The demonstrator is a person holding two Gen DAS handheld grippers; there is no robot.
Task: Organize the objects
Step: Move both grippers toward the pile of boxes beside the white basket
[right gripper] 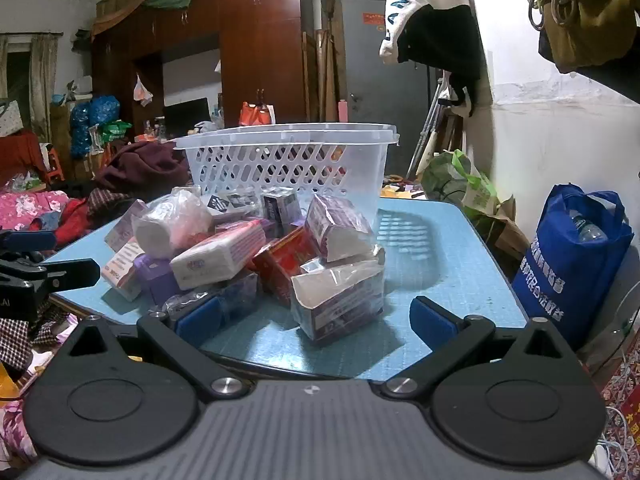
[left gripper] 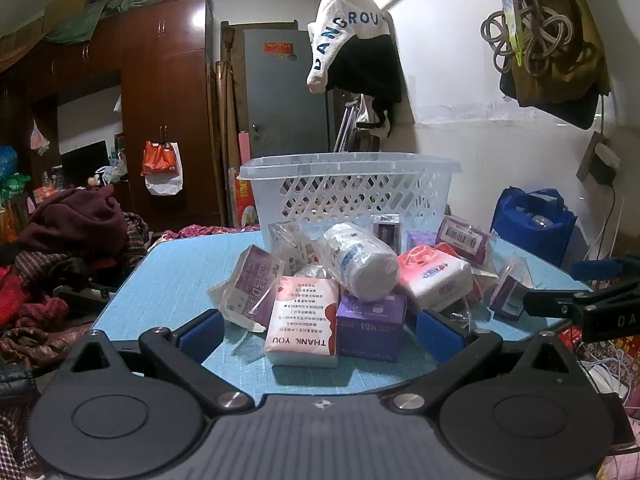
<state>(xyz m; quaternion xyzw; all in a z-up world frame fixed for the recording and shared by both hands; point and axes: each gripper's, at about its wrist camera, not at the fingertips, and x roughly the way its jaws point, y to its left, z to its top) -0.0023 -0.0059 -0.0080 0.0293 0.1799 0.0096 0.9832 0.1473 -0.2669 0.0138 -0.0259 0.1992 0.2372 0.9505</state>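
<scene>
A heap of small packets lies on the blue table in front of a clear lattice basket. The heap holds a pink "THANK YOU" pack, a purple box, a white roll in plastic and a red-and-white tissue pack. My left gripper stands open at the table's near edge, its pads either side of the pink pack and purple box, not touching. My right gripper is open too, near a wrapped purple box. The basket sits behind the heap.
A blue tote bag stands right of the table. Piled clothes lie to the left. The right gripper's arm shows at the left view's right edge. A dark wardrobe and a grey door stand behind.
</scene>
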